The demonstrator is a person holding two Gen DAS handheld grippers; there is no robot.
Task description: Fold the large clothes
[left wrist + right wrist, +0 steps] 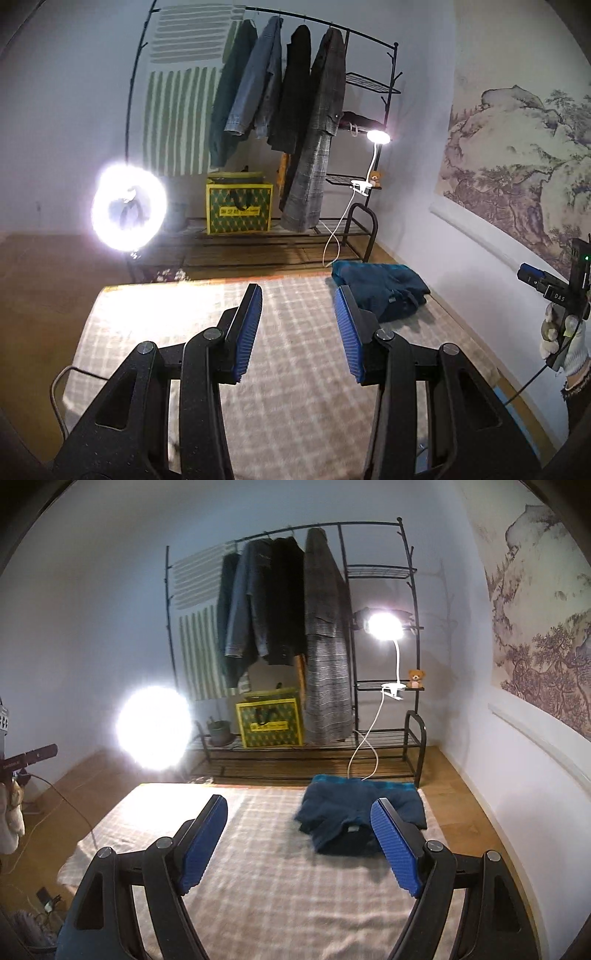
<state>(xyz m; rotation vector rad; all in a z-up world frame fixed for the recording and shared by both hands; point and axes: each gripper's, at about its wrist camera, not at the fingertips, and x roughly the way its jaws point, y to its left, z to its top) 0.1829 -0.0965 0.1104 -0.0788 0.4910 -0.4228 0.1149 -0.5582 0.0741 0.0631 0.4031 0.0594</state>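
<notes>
both wrist views look across a bed covered with a pale checked blanket (280, 886) toward a black clothes rack (406, 590) at the far wall. the left gripper (299, 332) has its blue pads partly apart with nothing between them; the right gripper (299, 845) stands wider apart, likewise empty, and each hangs above the blanket without touching cloth. the dark blue garment (354, 812) lies at the far right corner of the bed, near the wall, gathered into a compact, roughly rectangular bundle with a teal band along its far edge; it appears already folded and set aside, though its layers are not perfectly squared. the rest of the blanket is bare, so no garment is laid out for work at this moment. four more large garments, among them a denim jacket (258, 74) and a long plaid coat (317, 147), hang on the rack, apart from the bed; whether these are to be folded next cannot be told from the views, but they are the likely remaining items. judged so, one piece is finished and the sequence stands between items. a ring light (127, 206) glares at the left, a clip lamp (384, 626) shines on the rack shelves, and a yellow patterned bag (269, 722) sits on the rack's lower rail. a gloved hand (565, 336) holding the other device shows at the right edge of the left view.
</notes>
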